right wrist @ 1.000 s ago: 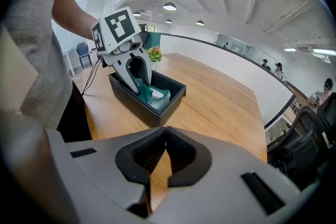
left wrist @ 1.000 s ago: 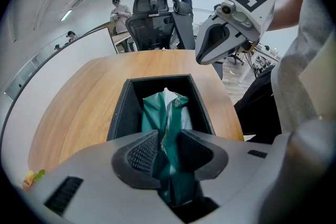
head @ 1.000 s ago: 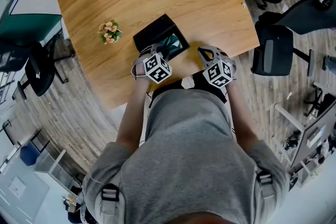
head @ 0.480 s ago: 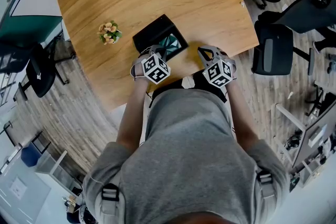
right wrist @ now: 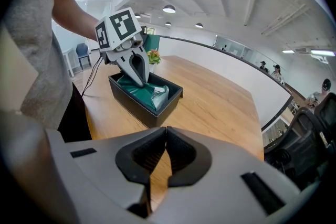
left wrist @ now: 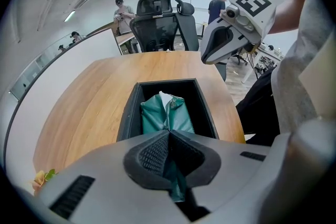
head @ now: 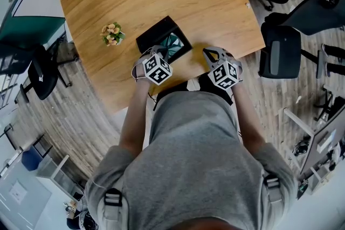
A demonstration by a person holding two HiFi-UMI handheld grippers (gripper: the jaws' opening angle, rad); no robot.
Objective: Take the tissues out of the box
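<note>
Our left gripper (left wrist: 168, 136) is squeezed shut on the near end of the green tissue pack (left wrist: 163, 115). We can see a strip of the green wrap pinched between its two pads. The pack lies inside the open black box (left wrist: 127, 113). A bit of white tissue (left wrist: 164, 96) pokes out at the top of the pack.

We see the box sitting on the wooden table (left wrist: 84, 102), close to the edge where we stand.

Our right gripper (right wrist: 166, 136) has its jaws pressed together with nothing between them. It hangs over the near edge of the table, to the right of the box and apart from it.

We also see a small bunch of flowers (head: 112, 33) on the table. It stands to the left of the box, a little way from it. Black office chairs (left wrist: 157, 21) stand at the far side of the table. Some people (left wrist: 124, 10) are far behind the chairs.
</note>
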